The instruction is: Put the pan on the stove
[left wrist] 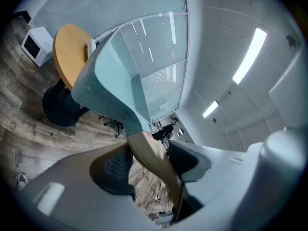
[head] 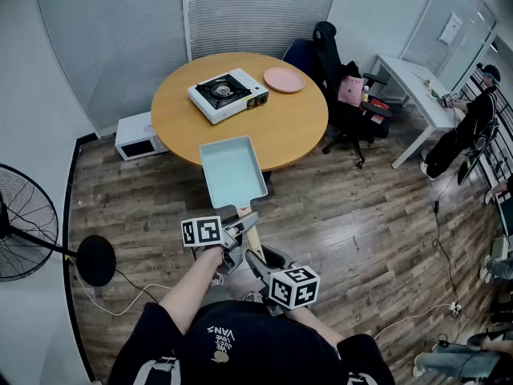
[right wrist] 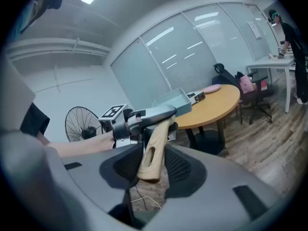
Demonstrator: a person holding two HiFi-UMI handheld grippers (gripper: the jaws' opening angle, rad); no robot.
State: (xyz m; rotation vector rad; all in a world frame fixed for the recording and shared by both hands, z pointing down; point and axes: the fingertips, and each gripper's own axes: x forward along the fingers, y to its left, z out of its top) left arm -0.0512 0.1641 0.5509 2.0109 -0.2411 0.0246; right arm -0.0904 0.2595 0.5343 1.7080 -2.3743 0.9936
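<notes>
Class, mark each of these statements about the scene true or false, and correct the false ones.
1. The pan already sits on the stove. False: it is held in the air, short of the stove.
2. The left gripper and the right gripper both clamp the pan's wooden handle. True.
3. The pink plate lies on the floor. False: it lies on the round table, beside the stove.
4. A microwave stands on the floor by the table. True.
</notes>
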